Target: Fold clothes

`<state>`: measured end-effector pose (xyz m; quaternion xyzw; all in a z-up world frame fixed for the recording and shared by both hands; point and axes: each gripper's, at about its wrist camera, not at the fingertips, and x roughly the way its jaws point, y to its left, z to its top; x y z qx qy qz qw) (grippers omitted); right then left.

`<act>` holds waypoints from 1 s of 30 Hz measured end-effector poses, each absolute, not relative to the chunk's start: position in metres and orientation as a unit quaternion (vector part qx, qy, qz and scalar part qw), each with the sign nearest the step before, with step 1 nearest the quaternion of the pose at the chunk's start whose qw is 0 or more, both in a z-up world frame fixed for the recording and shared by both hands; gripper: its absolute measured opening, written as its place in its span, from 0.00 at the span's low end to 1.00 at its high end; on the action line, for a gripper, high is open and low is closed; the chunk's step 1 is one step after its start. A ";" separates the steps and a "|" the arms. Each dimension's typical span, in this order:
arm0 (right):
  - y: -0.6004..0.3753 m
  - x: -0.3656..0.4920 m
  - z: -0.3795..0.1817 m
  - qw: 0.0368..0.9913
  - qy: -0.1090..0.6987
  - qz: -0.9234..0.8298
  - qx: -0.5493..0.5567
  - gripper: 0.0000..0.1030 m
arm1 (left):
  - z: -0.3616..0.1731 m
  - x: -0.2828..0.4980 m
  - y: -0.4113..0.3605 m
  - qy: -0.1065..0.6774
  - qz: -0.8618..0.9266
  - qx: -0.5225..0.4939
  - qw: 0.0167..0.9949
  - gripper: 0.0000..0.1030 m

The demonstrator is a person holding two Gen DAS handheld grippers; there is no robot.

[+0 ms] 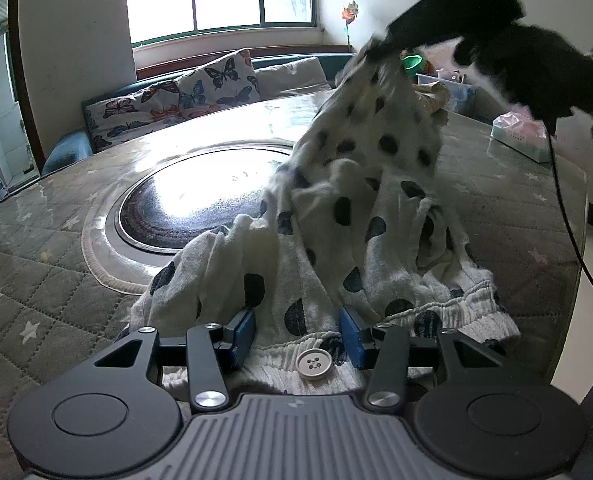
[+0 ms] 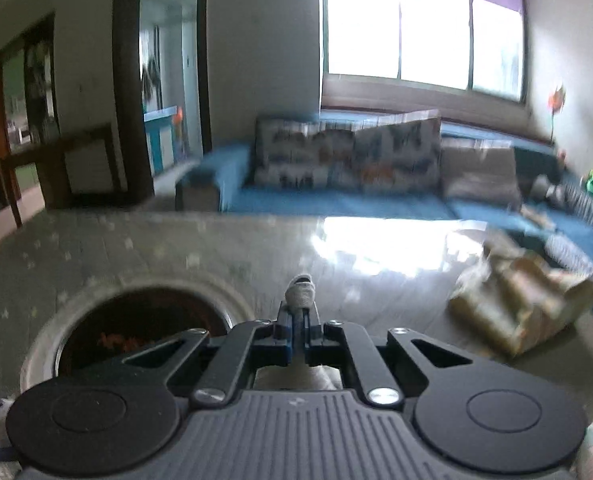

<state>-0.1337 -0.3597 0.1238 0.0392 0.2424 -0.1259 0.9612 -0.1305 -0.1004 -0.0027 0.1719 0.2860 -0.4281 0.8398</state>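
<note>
The polka-dot pants (image 1: 360, 208) lie partly on the quilted counter (image 1: 36, 280) and partly in the air, just to the right of the round glass plate (image 1: 200, 200) sunk in the counter's middle. Their elastic waistband (image 1: 448, 316), with a pale button (image 1: 315, 365) sewn on it, rests on the counter at the near end, right under the left tongs (image 1: 298, 336). These tongs stand wide apart, one blue pad on each side of the waistband's button section, gripping nothing; they look placed to pin or take the waist.

The far end of the garment is lifted high beyond the glass plate by the right tongs (image 2: 298, 320), which are pinched tight on a small wad of the pale cloth; a tuft of it pokes out past the tips in the right wrist view. That view is smeared with motion blur. Held this way, the pants are drawn into a long sloping sheet, probably to shake out the bunching before a fold.

The long axis runs from the waistband near the left tongs up and away toward the window side, leg end highest. The middle is still crumpled, so the cloth is not yet flat enough to fold.

Beyond the glass plate a tan bundle of other cloth (image 2: 524, 304) sits on the counter, well apart from the pants.
</note>
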 end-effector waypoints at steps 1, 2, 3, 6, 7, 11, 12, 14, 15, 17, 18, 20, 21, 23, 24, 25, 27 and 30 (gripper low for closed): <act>-0.359 -0.142 0.128 0.964 0.231 -0.129 0.038 0.04 | -0.003 -0.131 -0.100 0.286 -0.428 0.172 0.840 0.48; -0.360 -0.147 0.127 0.962 0.233 -0.134 0.038 0.04 | -0.003 -0.131 -0.101 0.286 -0.428 0.173 0.840 0.48; -0.360 -0.152 0.126 0.961 0.234 -0.139 0.038 0.04 | -0.003 -0.131 -0.101 0.286 -0.428 0.173 0.840 0.48; -0.361 -0.167 0.124 0.958 0.239 -0.154 0.039 0.04 | -0.003 -0.131 -0.100 0.284 -0.429 0.174 0.840 0.48; -0.362 -0.172 0.123 0.957 0.241 -0.159 0.040 0.04 | -0.003 -0.131 -0.100 0.283 -0.429 0.173 0.840 0.48; -0.364 -0.192 0.119 0.952 0.247 -0.178 0.041 0.12 | -0.004 -0.130 -0.099 0.283 -0.430 0.173 0.840 0.48; -0.364 -0.197 0.118 0.950 0.249 -0.183 0.041 0.23 | -0.004 -0.129 -0.099 0.283 -0.431 0.173 0.839 0.48; -0.365 -0.207 0.116 0.947 0.252 -0.193 0.042 0.27 | -0.004 -0.129 -0.100 0.283 -0.432 0.174 0.839 0.48; -0.365 -0.212 0.115 0.946 0.253 -0.198 0.042 0.27 | -0.003 -0.128 -0.100 0.284 -0.432 0.175 0.838 0.49; -0.366 -0.222 0.113 0.943 0.256 -0.208 0.043 0.29 | -0.003 -0.128 -0.100 0.284 -0.431 0.175 0.838 0.48; -0.367 -0.226 0.113 0.942 0.258 -0.212 0.043 0.37 | -0.003 -0.128 -0.100 0.284 -0.430 0.175 0.839 0.49; -0.365 -0.215 0.117 0.944 0.261 -0.195 0.046 0.43 | -0.003 -0.129 -0.100 0.284 -0.429 0.174 0.840 0.49; -0.363 -0.202 0.122 0.947 0.263 -0.177 0.049 0.43 | -0.003 -0.130 -0.100 0.284 -0.428 0.173 0.841 0.49; -0.359 -0.175 0.132 0.952 0.267 -0.141 0.054 0.43 | -0.003 -0.131 -0.100 0.285 -0.426 0.172 0.841 0.49; -0.358 -0.162 0.135 0.953 0.270 -0.124 0.056 0.43 | -0.003 -0.131 -0.101 0.285 -0.425 0.173 0.841 0.49; -0.357 -0.146 0.132 0.951 0.282 -0.112 0.057 0.43 | -0.003 -0.131 -0.101 0.286 -0.425 0.174 0.841 0.49; -0.357 -0.116 0.123 0.944 0.309 -0.099 0.051 0.43 | -0.002 -0.132 -0.102 0.286 -0.425 0.176 0.840 0.49; -0.358 -0.078 0.113 0.935 0.341 -0.089 0.040 0.43 | -0.003 -0.131 -0.101 0.287 -0.426 0.174 0.840 0.49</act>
